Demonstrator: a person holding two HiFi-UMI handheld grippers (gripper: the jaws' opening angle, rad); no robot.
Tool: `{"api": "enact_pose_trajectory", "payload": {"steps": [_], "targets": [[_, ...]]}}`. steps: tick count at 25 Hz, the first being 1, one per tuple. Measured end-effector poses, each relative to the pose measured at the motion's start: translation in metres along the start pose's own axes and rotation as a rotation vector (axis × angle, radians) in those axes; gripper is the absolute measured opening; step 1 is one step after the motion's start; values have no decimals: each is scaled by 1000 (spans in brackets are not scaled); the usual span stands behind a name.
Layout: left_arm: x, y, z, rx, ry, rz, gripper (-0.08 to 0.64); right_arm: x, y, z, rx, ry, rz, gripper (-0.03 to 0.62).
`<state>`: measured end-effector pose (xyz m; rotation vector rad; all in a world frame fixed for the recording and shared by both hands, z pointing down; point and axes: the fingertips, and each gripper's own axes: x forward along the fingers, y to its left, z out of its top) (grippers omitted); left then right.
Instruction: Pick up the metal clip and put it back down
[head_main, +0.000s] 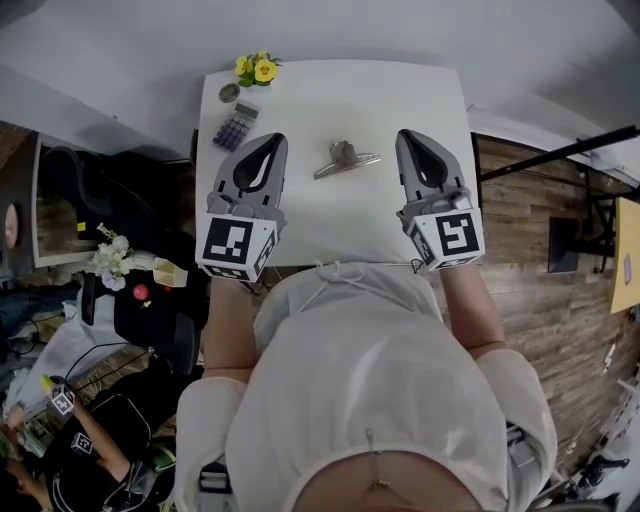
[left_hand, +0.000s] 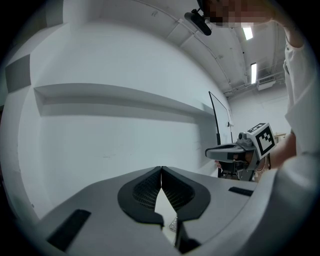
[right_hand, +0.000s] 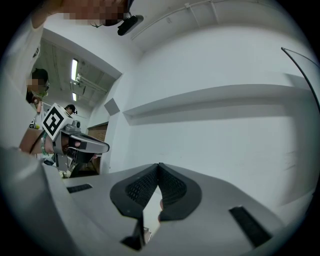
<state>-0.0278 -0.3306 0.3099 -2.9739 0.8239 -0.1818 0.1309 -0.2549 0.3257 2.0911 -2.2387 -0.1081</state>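
Left hand-held gripper (head_main: 272, 138) and right hand-held gripper (head_main: 405, 134): matte grey teardrop shells with black grid-textured pads (left_hand: 147, 190). Both were shut tip to tip with nothing gripped, over the smooth white worktop (head_main: 400, 90). The metal clip (head_main: 345, 158) lay on the worktop between them, touching neither: dull silver body, thin wire handles sticking out left and right.

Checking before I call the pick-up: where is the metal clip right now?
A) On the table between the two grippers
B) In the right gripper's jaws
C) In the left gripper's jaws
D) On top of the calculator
A: the head view shows the metal clip lying on the white table, between the left gripper and the right gripper, both with jaws together on nothing.
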Motion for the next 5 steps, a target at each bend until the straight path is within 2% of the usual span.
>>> {"api": "enact_pose_trajectory", "payload": {"steps": [5], "targets": [[2, 0, 3, 3, 0, 1, 18, 1, -2, 1, 5, 0, 2, 0]]}}
